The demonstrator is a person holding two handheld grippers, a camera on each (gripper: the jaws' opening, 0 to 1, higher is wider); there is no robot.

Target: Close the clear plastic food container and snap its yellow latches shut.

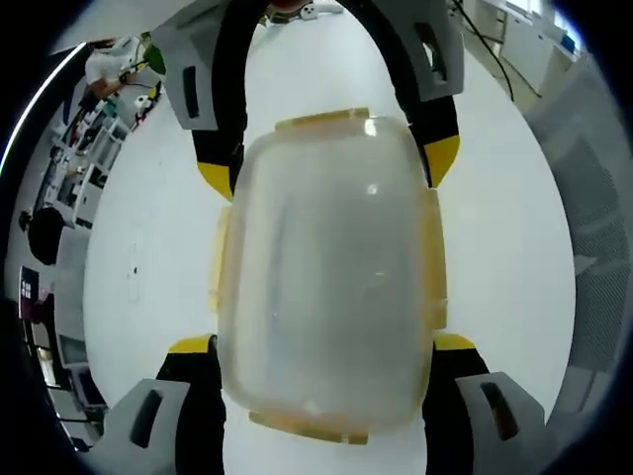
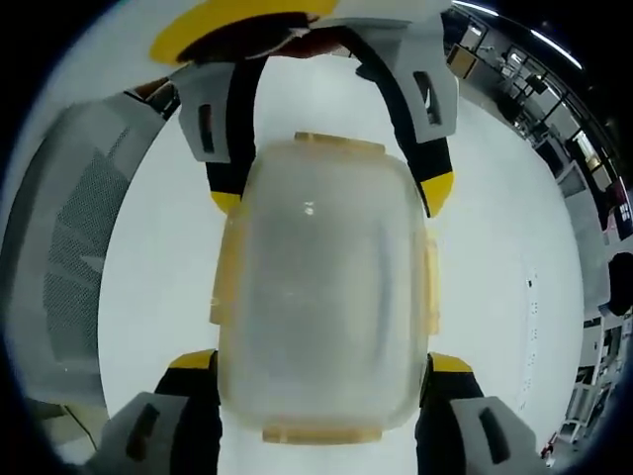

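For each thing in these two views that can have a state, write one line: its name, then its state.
Clear container: lid on, resting on the white table.
Yellow latches: at all four sides; snapped or not, cannot tell.
Left tool: open, jaws straddling one end of the container.
Right tool: open, jaws straddling the opposite end.

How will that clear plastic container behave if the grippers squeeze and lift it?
The clear plastic food container looks empty, so probably light. Its thin frosted walls may flex under squeezing. The smooth lid could be slippery; the yellow latches offer firmer edges.

Cloudy clear container (image 1: 331,297) with yellow latches (image 1: 321,121), on white table (image 1: 148,257); grey-black grippers (image 1: 321,348), yellow-tipped.
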